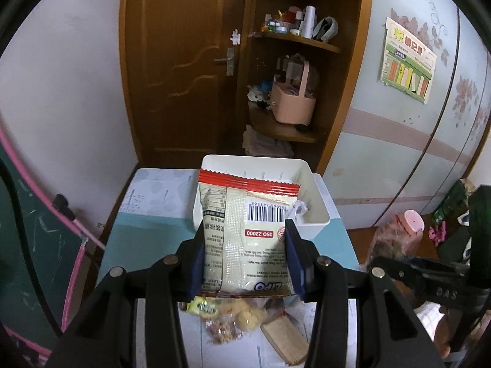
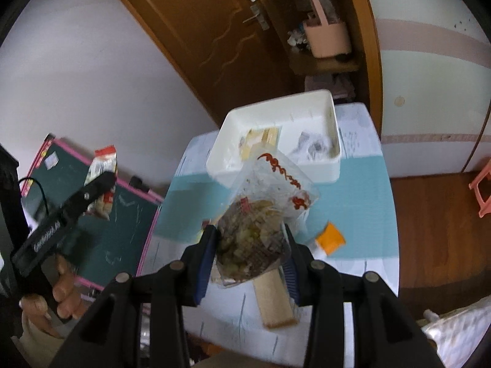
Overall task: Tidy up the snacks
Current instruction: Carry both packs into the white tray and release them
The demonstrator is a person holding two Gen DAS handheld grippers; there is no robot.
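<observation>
My left gripper (image 1: 245, 233) is shut on a cream snack packet (image 1: 245, 230) with a red top seal and a barcode, held up in front of the white bin (image 1: 319, 211). In the right wrist view that same packet (image 2: 102, 165) and the left gripper (image 2: 104, 184) show at the left, over a chalkboard, with a hand (image 2: 58, 294) on the handle. My right gripper (image 2: 250, 236) is shut on a clear bag (image 2: 260, 224) of mixed snacks with red lettering, lifted above the table. The white bin (image 2: 221, 156) holds a yellowish packet (image 2: 260, 141) and a clear wrapper (image 2: 316, 147).
On the table (image 2: 362, 211) lie an orange packet (image 2: 330, 237) and a tan wafer bar (image 2: 273, 300); a yellow sweet (image 1: 201, 305) and other small snacks (image 1: 233, 325) lie under the left gripper. A green chalkboard (image 2: 122, 233) stands left of the table, a wooden door (image 1: 184, 61) and shelves (image 1: 294, 86) behind.
</observation>
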